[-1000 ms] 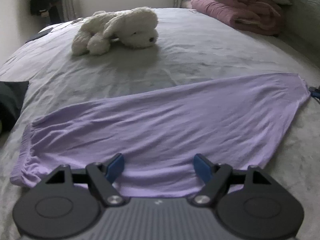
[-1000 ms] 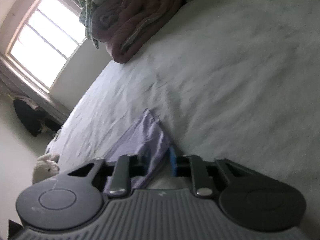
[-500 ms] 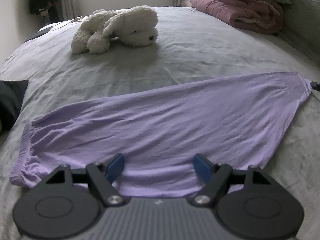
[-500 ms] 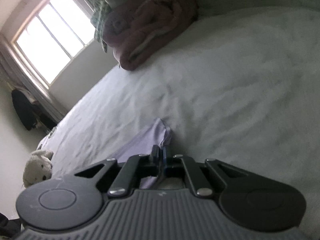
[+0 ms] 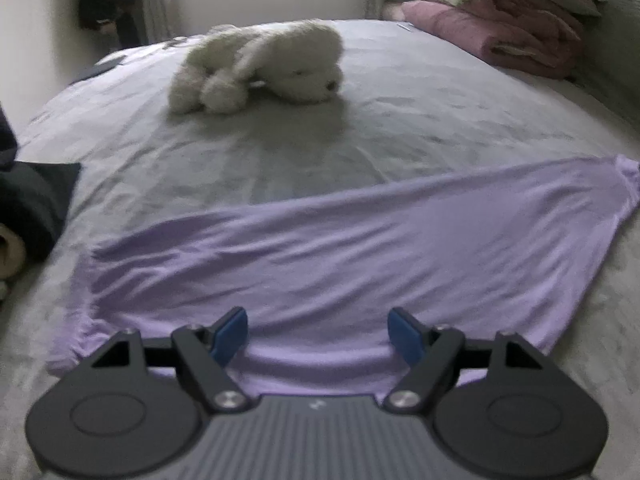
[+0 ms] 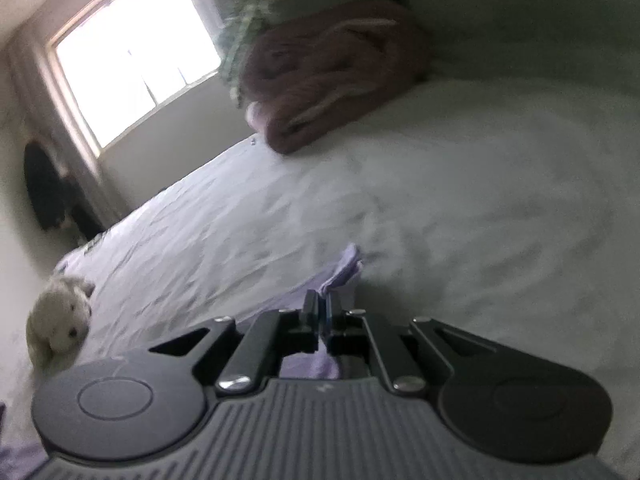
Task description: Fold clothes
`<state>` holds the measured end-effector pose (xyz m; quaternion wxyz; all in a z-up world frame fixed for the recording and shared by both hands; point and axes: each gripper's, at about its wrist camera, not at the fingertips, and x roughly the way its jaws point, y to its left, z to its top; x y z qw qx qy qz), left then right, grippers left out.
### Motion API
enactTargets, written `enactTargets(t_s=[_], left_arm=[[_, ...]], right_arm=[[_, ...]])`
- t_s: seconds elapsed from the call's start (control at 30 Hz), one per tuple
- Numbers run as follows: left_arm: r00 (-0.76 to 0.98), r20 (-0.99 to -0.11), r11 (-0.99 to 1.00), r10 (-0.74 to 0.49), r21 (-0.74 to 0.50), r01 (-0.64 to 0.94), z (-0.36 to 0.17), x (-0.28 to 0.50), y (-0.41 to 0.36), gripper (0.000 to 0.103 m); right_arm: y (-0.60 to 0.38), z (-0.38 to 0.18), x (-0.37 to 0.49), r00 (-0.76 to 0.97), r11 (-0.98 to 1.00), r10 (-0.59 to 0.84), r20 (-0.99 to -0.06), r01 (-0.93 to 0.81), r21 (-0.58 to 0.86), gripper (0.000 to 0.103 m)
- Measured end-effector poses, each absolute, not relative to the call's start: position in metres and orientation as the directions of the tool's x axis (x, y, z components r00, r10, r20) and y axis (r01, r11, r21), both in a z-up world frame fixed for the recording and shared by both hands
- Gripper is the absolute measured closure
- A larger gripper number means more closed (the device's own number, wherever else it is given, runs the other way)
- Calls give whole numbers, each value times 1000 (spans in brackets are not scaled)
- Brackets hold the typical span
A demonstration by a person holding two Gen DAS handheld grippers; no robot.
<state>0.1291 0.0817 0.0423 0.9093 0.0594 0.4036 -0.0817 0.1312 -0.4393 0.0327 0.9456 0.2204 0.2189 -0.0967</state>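
A lilac garment (image 5: 320,256) lies spread across the grey bed (image 5: 400,120), long and narrow, its right end pulled to a point. My left gripper (image 5: 318,334) hovers open over the garment's near edge, nothing between its blue pads (image 5: 230,334). In the right wrist view my right gripper (image 6: 322,312) is shut on the garment's far right corner (image 6: 344,268), which bunches up just beyond the fingertips. The rest of the cloth trails down to the left behind the gripper body.
A white plush dog (image 5: 260,66) lies on the bed beyond the garment, also visible as plush dog (image 6: 60,326). Folded pink blankets (image 5: 508,40) are stacked at the far right. Dark clothing (image 5: 32,200) sits at the left bed edge. A window (image 6: 132,48) lights the far wall.
The right gripper closed fully on the garment's corner, then lifted and rolled with it. The garment's right end has been drawn out a little. The left gripper has stayed put and open.
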Motion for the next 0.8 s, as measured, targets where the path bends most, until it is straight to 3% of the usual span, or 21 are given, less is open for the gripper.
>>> enactTargets(t_s=[0.33, 0.57, 0.8], left_arm=[[669, -728, 987, -146, -149, 53, 57, 139, 124, 25], [661, -727, 972, -186, -233, 17, 57, 140, 136, 25], [670, -704, 961, -234, -271, 51, 62, 138, 133, 25]], right_arm=[[-293, 52, 143, 912, 990, 62, -407, -3, 144, 100], [-161, 36, 125, 851, 941, 267, -452, -331, -67, 100], [-103, 17, 104, 821, 875, 295, -489, -437, -206, 101]])
